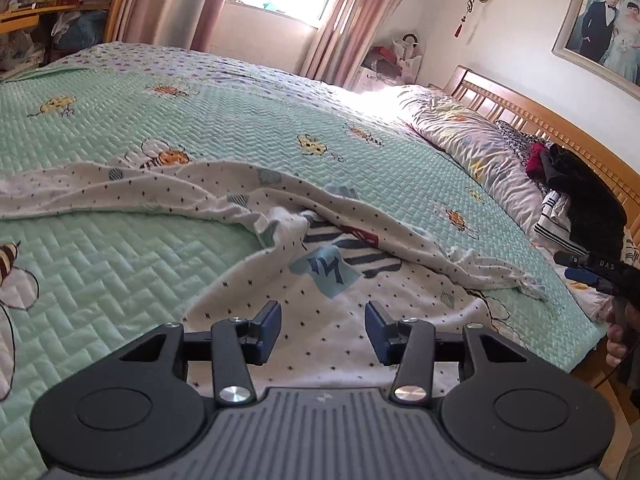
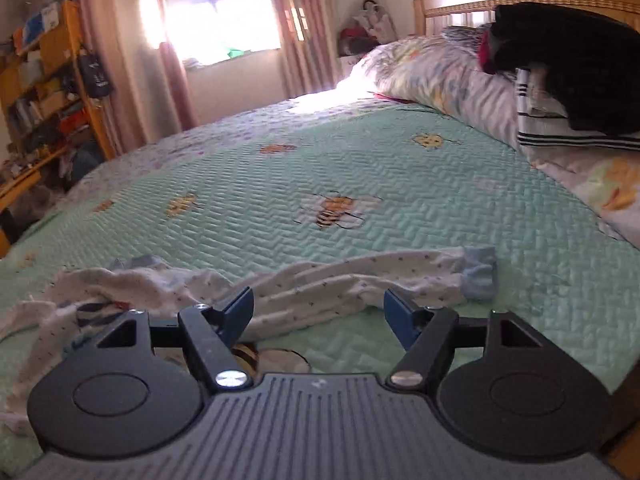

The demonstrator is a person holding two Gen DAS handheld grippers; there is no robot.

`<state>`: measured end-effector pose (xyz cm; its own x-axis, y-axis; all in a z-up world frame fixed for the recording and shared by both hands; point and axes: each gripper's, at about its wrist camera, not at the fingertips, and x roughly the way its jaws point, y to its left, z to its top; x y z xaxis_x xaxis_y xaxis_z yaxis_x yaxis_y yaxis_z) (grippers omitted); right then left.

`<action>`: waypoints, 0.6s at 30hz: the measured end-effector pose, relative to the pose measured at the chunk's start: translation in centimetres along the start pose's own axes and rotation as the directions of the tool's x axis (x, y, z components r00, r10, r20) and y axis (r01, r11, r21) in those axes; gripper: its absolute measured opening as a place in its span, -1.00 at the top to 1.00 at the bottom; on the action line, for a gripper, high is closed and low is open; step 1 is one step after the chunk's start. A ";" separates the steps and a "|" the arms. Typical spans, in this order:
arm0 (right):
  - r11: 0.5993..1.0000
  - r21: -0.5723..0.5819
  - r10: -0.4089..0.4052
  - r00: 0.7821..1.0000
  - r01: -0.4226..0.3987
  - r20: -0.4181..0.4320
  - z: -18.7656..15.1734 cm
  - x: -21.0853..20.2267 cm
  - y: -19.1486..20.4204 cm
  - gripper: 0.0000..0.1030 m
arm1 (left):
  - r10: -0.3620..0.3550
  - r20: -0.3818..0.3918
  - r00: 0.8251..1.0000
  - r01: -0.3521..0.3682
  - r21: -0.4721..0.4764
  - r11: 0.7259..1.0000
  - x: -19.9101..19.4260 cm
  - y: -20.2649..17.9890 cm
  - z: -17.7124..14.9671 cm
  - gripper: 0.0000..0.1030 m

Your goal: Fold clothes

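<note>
A white child's top (image 1: 320, 312) with small dark dots and a blue and striped print lies crumpled on the green quilted bed cover (image 1: 120, 264). My left gripper (image 1: 323, 330) is open and empty just above its body, jaws wide apart. In the right wrist view one sleeve (image 2: 352, 280) with a blue cuff (image 2: 478, 278) lies stretched to the right. My right gripper (image 2: 318, 320) is open and empty over that sleeve. The right gripper also shows at the right edge of the left wrist view (image 1: 592, 270).
A rolled floral duvet (image 1: 472, 148) and a pile of dark and striped clothes (image 2: 560, 80) lie along the wooden headboard (image 1: 540, 120). A cluttered shelf (image 2: 44, 92) stands at the far left. The bed's near edge runs just right of the garment (image 1: 588, 344).
</note>
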<state>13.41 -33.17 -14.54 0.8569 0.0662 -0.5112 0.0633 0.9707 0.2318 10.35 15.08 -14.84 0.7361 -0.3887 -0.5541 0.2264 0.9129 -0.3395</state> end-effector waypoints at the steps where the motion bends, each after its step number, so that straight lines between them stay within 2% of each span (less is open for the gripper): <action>1: 0.999 -0.019 0.041 0.999 -0.041 -0.007 1.0 0.7 1.0 -0.41 | 0.004 0.009 1.000 -0.004 -0.001 1.000 0.1 0.0 0.4 0.02; 4: 0.981 -0.077 0.170 0.983 -0.176 -0.075 3.1 4.8 3.9 -0.43 | 0.008 0.024 1.000 -0.008 -0.013 1.000 0.4 -0.1 1.1 -0.02; 7: 0.957 -0.079 0.262 0.950 -0.278 -0.171 4.2 10.6 6.0 -0.43 | 0.009 0.000 1.000 -0.009 0.000 1.000 0.9 -0.5 0.9 -0.03; 9: 0.936 -0.082 0.317 0.921 -0.342 -0.228 4.7 14.4 7.2 -0.43 | 0.018 -0.022 1.000 -0.018 0.015 1.000 1.2 -0.6 0.6 -0.03; 13: 0.906 -0.119 0.351 0.877 -0.407 -0.329 5.3 20.9 8.4 -0.41 | 0.034 -0.046 0.998 -0.034 -0.002 0.999 1.5 0.3 0.3 -0.05; 16: 0.854 -0.093 0.435 0.802 -0.511 -0.411 4.8 24.3 8.4 -0.27 | 0.006 -0.048 0.999 -0.007 -0.014 1.000 2.0 0.5 0.0 -0.05; 18: 0.819 -0.108 0.460 0.758 -0.563 -0.462 4.1 25.7 8.8 -0.16 | -0.032 -0.032 0.999 0.031 -0.020 0.999 2.3 0.4 0.1 -0.07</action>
<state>38.08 -23.91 -22.29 0.4423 0.6039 -0.6631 -0.4860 0.7827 0.3887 12.19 14.59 -16.18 0.7077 -0.4211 -0.5673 0.2359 0.8978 -0.3720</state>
